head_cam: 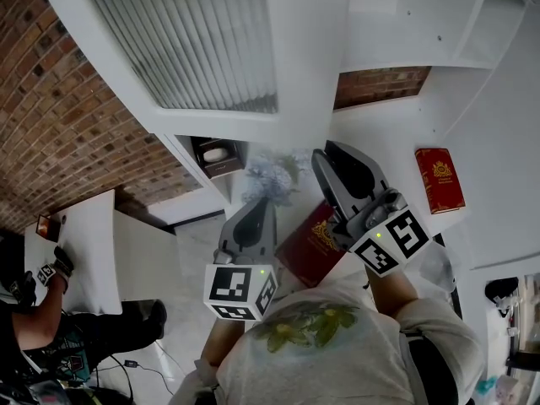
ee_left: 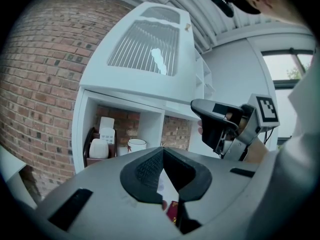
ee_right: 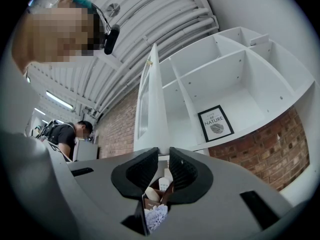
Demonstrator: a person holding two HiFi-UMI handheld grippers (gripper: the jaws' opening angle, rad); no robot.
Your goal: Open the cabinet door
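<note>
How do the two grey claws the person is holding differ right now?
The left gripper has its jaws closed together on nothing; the right gripper has its jaws a narrow gap apart, seemingly clamping the lower edge of the cabinet door. The left gripper hangs back, facing the open shelves; the right gripper reaches farther forward, lined up with the door. Both are grey and carry a marker cube.
</note>
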